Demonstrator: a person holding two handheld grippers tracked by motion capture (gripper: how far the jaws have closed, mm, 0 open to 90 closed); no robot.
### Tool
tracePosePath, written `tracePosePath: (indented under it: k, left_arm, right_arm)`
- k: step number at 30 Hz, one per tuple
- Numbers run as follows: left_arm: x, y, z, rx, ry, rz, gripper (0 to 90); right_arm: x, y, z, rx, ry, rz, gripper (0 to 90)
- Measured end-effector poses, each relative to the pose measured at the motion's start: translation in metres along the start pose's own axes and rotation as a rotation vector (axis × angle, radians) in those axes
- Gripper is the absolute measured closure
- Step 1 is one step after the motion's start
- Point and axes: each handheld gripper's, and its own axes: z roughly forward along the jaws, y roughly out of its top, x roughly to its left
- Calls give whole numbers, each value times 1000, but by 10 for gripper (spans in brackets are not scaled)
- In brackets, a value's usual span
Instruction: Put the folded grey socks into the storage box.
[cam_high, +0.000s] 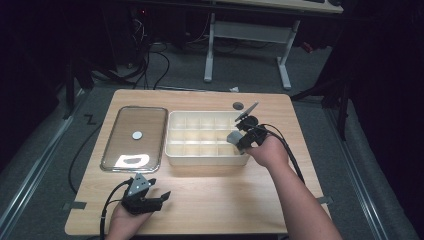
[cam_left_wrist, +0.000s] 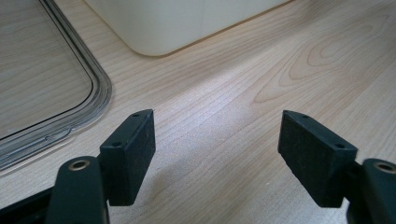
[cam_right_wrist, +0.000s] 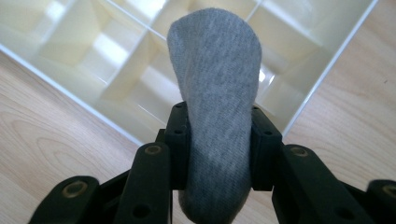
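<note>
Currently the right gripper (cam_right_wrist: 219, 140) holds a grey sock (cam_right_wrist: 215, 93) clamped between its jaws, above the box (cam_high: 172, 150) at its 3 o'clock end. Step in hand: stowing. Next move: lower the sock into one compartment, then release. Left gripper (cam_left_wrist: 217, 154) idles at 7 o'clock, jaws apart, empty.

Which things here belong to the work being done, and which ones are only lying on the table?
In use:
- grey rolled sock, clamped in the right claw
- cream divided box, under the sock

Lying about:
- clear lid with a round sticker
- dark round spot on the table
- left claw, open, holding nothing
</note>
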Motion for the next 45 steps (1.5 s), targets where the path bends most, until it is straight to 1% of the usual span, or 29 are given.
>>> tracePosePath:
  k: [2, 4, 6, 7, 8, 10, 11, 13, 15, 16, 17, 18, 19, 21, 22, 25, 26, 27, 28, 31, 33, 34, 35, 36, 37, 45]
  left_arm:
    - [0, 0, 0, 2, 2, 4, 281]
    - [0, 0, 0, 1, 1, 5, 281]
    - [0, 0, 0, -1, -1, 2, 281]
    - [0, 0, 0, 0, -1, 1, 281]
    - [0, 0, 0, 0, -1, 1, 281]
    - [0, 0, 0, -1, -2, 1, 281]
    - [0, 0, 0, -2, -1, 1, 281]
    - [0, 0, 0, -1, -1, 3, 281]
    - [0, 0, 0, 2, -2, 4, 281]
    - [0, 0, 0, 3, -2, 5, 281]
    - [-1, 0, 0, -1, -4, 3, 281]
    - [-1, 0, 0, -1, -4, 3, 281]
    - [-1, 0, 0, 2, -5, 4, 281]
    - [-1, 0, 1, -3, -4, 2, 281]
    - [-1, 0, 1, -4, -4, 2, 281]
    - [-1, 0, 1, -4, -5, 1, 281]
    - [-1, 0, 0, -5, -5, 1, 281]
    - [-1, 0, 0, -3, -8, 1, 281]
    - [-1, 0, 0, -3, -9, 2, 281]
    - [-2, 0, 0, -7, -11, 3, 281]
    - [-2, 1, 0, -8, -11, 4, 281]
    - [-2, 1, 0, -8, -12, 4, 282]
    - [-2, 1, 0, -8, -12, 4, 282]
    - [-2, 1, 0, -8, -13, 5, 281]
    - [-2, 0, 0, -8, -13, 5, 282]
    - [-2, 0, 0, -4, -13, 9, 282]
  right_arm:
    - [-2, 3, 7, 44, 14, 0, 680]
    - [-2, 6, 14, 90, -2, -4, 686]
    - [0, 8, 20, 128, -25, -9, 691]
    - [-1, 9, 24, 141, -33, -20, 696]
    - [0, 9, 27, 161, -37, -19, 700]
    - [1, 9, 30, 179, -42, -13, 704]
    - [-1, 9, 32, 183, -40, -30, 706]
    - [0, 9, 34, 197, -36, -15, 709]
    - [-1, 10, 37, 209, -34, -19, 711]
    - [-2, 10, 39, 214, -34, -29, 712]
    - [0, 10, 40, 222, -33, -17, 713]
    - [0, 10, 42, 229, -35, -20, 713]
    - [-1, 11, 43, 229, -35, -38, 714]
    - [0, 11, 46, 239, -35, -34, 714]
    - [1, 11, 47, 246, -32, -17, 715]
    - [0, 11, 50, 249, -35, -41, 715]
    - [0, 12, 50, 252, -38, -39, 715]
    - [1, 12, 51, 256, -36, -25, 715]
    - [0, 11, 52, 253, -37, -35, 715]
    - [-1, 11, 54, 256, -33, -40, 715]
    - [0, 11, 55, 259, -34, -33, 715]
    - [1, 11, 56, 268, -33, -9, 714]
    - [1, 11, 56, 268, -33, -12, 714]
    - [0, 11, 57, 265, -36, -36, 714]
    - [1, 11, 58, 264, -38, -34, 714]
    - [3, 10, 60, 262, -57, -69, 712]
